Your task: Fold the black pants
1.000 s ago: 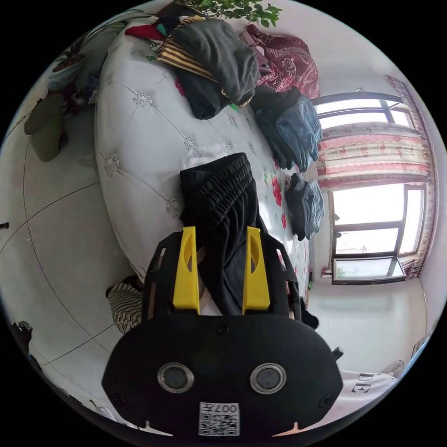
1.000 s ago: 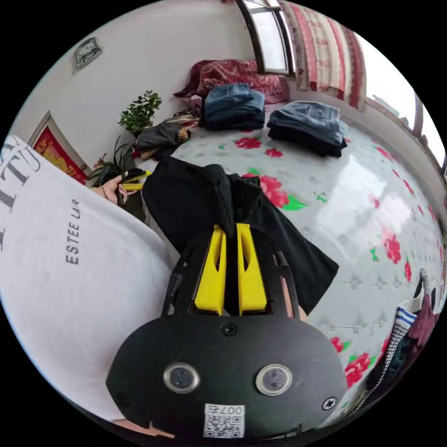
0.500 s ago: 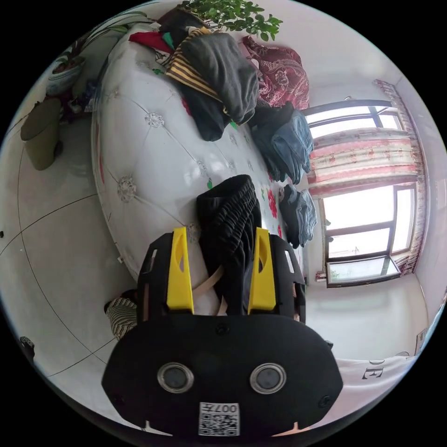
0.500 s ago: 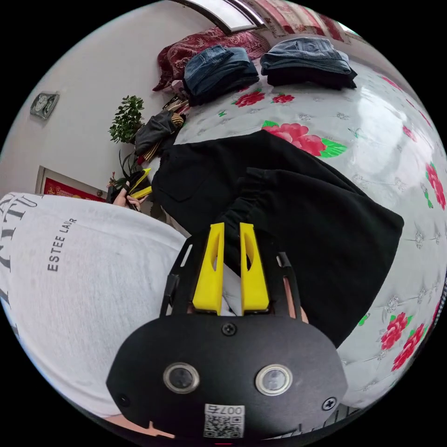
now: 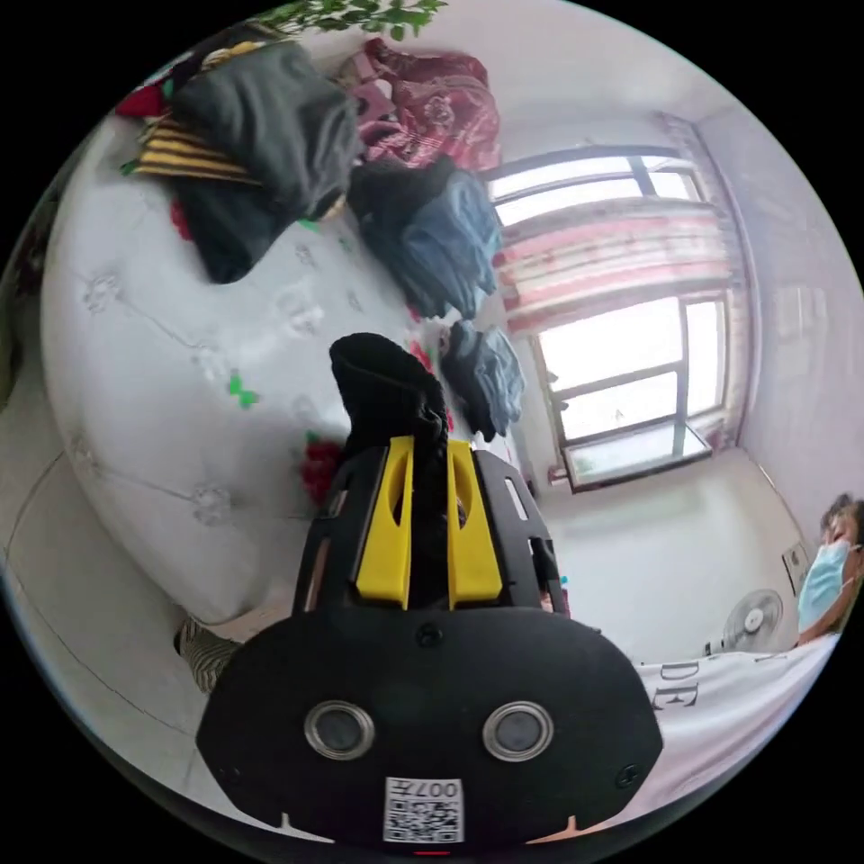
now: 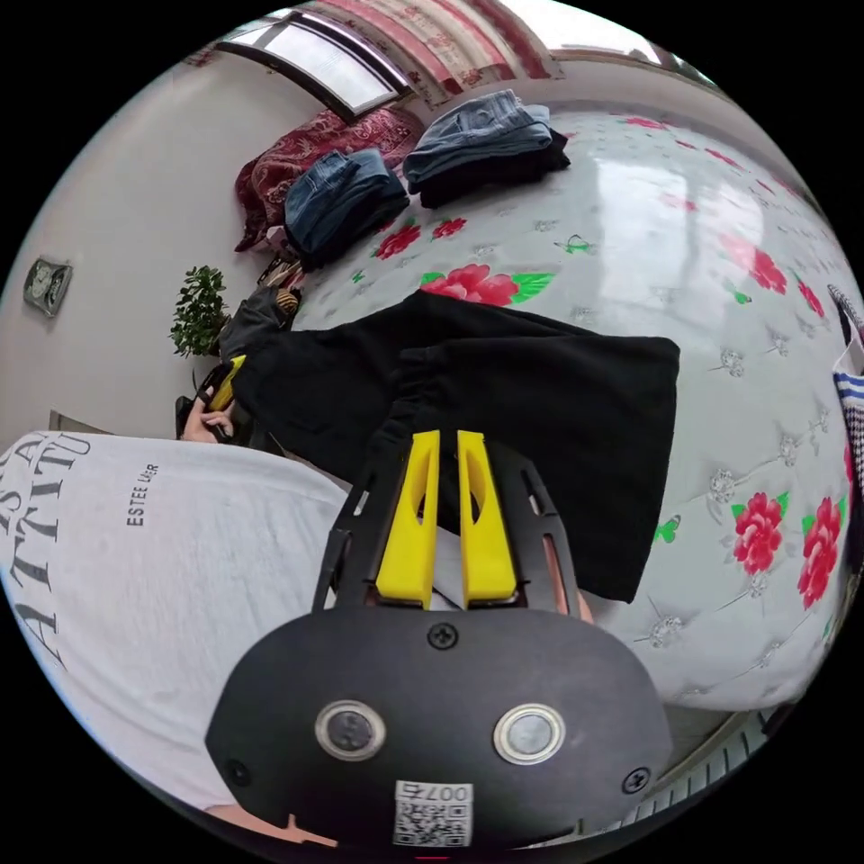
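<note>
A wide bed with a glossy white quilted cover printed with red flowers [image 6: 720, 270] takes up most of the right gripper view. Spread across its near edge lie the black pants [image 6: 540, 396], doubled over flat on the cover, one layer upon another. Farther back on the bed sit two folded stacks of blue denim jeans [image 6: 486, 135], and beside them a loose heap of grey and yellow-striped garments [image 5: 252, 117], blurred in the left gripper view. The person's white printed shirt [image 6: 135, 585] stands close against the bed.

The right gripper [image 6: 443, 450], yellow-jawed on a black frame, has its jaws drawn almost together at the near edge of the pants; whether cloth is truly pinched between them I cannot tell. The left gripper [image 5: 423, 454] has its jaws narrowed onto a bunched end of the black pants [image 5: 387, 387], which rises up between them above the bed.
</note>
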The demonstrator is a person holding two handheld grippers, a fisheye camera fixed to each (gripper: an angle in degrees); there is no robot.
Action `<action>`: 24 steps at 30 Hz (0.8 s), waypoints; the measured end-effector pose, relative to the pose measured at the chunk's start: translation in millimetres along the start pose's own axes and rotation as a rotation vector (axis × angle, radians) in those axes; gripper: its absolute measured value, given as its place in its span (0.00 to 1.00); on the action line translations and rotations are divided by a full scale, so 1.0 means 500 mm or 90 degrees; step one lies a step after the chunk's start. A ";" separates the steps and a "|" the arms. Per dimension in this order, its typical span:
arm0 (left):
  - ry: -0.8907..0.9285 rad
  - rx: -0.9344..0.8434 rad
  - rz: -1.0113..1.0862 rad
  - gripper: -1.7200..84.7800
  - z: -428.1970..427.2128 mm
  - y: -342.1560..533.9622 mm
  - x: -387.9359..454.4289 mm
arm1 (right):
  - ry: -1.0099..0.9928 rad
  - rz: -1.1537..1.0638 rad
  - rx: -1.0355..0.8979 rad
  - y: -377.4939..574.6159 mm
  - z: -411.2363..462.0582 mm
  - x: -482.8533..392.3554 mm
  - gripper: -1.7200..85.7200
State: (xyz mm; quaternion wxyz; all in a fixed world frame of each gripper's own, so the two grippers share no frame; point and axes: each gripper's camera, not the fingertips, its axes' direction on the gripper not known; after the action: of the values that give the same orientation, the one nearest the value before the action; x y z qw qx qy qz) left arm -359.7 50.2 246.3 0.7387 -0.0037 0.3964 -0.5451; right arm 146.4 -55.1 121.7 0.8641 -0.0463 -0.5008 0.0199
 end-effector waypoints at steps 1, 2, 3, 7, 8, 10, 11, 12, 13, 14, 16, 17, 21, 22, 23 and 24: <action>0.021 -0.033 0.054 0.09 0.011 -0.001 0.061 | -0.005 0.022 0.025 0.012 -0.028 0.020 0.03; 0.047 -0.069 0.107 0.09 0.029 0.004 0.127 | -0.007 0.045 0.051 0.025 -0.058 0.041 0.02; 0.061 -0.087 0.135 0.09 0.040 0.008 0.161 | -0.006 0.055 0.063 0.032 -0.073 0.052 0.02; 0.167 -0.210 0.307 0.09 0.165 0.101 0.399 | -0.015 0.121 0.137 0.079 -0.176 0.129 0.02; 0.195 -0.245 0.339 0.09 0.214 0.146 0.452 | -0.015 0.139 0.161 0.096 -0.204 0.150 0.02; 0.224 -0.301 0.380 0.09 0.300 0.227 0.514 | -0.014 0.167 0.188 0.123 -0.241 0.183 0.03; 0.239 -0.348 0.395 0.10 0.370 0.290 0.537 | -0.017 0.187 0.199 0.142 -0.260 0.206 0.03; 0.249 -0.377 0.396 0.10 0.409 0.324 0.541 | -0.019 0.197 0.203 0.151 -0.267 0.218 0.03; 0.269 -0.442 0.393 0.11 0.486 0.395 0.540 | -0.024 0.219 0.208 0.168 -0.280 0.242 0.03; 0.258 -0.511 0.375 0.12 0.559 0.459 0.525 | -0.035 0.240 0.208 0.183 -0.289 0.266 0.04; 0.226 -0.601 0.352 0.14 0.633 0.523 0.502 | -0.054 0.267 0.208 0.201 -0.303 0.301 0.05; 0.219 -0.623 0.342 0.15 0.648 0.536 0.488 | -0.068 0.279 0.210 0.210 -0.314 0.323 0.06; 0.140 -0.553 0.385 0.16 0.611 0.487 0.433 | -0.108 0.298 0.215 0.222 -0.340 0.395 0.10; 0.083 -0.512 0.389 0.16 0.591 0.458 0.400 | -0.124 0.303 0.208 0.218 -0.344 0.422 0.11; 0.016 -0.478 0.371 0.16 0.572 0.429 0.358 | -0.138 0.309 0.201 0.209 -0.348 0.451 0.12; -0.013 -0.462 0.357 0.16 0.562 0.415 0.336 | -0.146 0.311 0.197 0.204 -0.350 0.465 0.12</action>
State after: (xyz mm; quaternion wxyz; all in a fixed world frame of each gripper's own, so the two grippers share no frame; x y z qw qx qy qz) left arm -12.2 -121.3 250.4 0.8124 -0.1604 0.5402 -0.1499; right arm 414.9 54.6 225.9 0.7684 -0.0308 -0.5600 0.3083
